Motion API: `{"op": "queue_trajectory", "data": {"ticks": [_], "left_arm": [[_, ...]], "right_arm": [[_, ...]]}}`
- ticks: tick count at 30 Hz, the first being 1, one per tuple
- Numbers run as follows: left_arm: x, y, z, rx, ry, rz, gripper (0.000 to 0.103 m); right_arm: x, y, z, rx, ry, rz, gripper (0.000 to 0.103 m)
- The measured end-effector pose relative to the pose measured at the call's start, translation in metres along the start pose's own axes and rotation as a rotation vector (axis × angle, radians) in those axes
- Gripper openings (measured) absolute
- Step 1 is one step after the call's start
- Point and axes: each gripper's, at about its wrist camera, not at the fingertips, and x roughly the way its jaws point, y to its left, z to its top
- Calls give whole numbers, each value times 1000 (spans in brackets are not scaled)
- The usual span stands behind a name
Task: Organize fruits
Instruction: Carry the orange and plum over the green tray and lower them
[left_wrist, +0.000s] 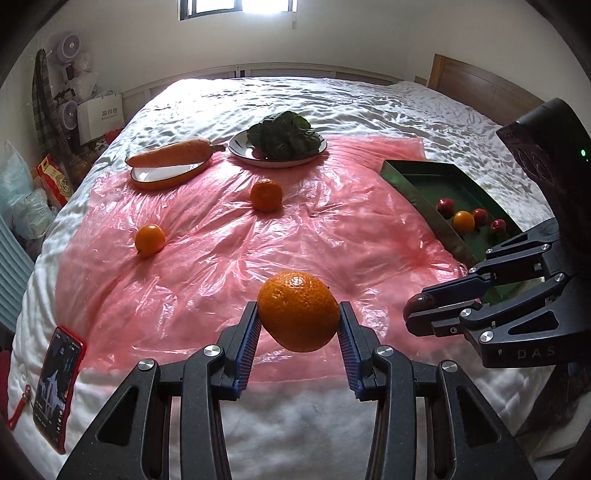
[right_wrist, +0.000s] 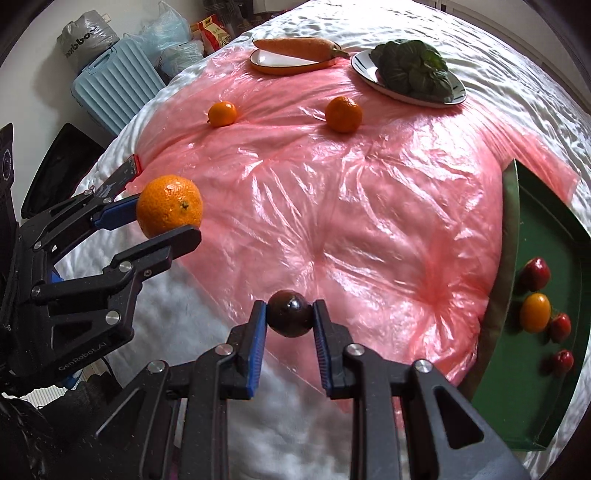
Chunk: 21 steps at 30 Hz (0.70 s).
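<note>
My left gripper (left_wrist: 298, 320) is shut on a large orange (left_wrist: 298, 311), held above the pink plastic sheet (left_wrist: 221, 236); from the right wrist view the same orange (right_wrist: 169, 206) sits in that gripper (right_wrist: 168, 218) at the left. My right gripper (right_wrist: 290, 314) is shut on a small dark round fruit (right_wrist: 290, 313), whose tip shows in the left wrist view (left_wrist: 421, 301). Two more oranges (left_wrist: 266, 194) (left_wrist: 149, 240) lie on the sheet. A green tray (left_wrist: 417, 181) on the right holds three red fruits and one orange fruit (left_wrist: 463, 221).
A carrot (left_wrist: 170, 152) rests on an orange-rimmed dish, and leafy greens (left_wrist: 282, 134) fill a plate at the back. A phone in a red case (left_wrist: 57, 387) lies at the bed's left edge. A light blue suitcase (right_wrist: 114, 88) and bags stand beside the bed.
</note>
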Motion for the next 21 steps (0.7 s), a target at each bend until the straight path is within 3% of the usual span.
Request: {"op": "queue_trajectory", "data": {"ticks": [14,21], "left_arm": [[-5,-117,9,172,34,-198,36],[14,-171,36,219,14,-255,36]], "right_arm": [[-61,-81,-89,221,-4,-127,36],[-87,-138,-104,305,-67,-202,36]]}}
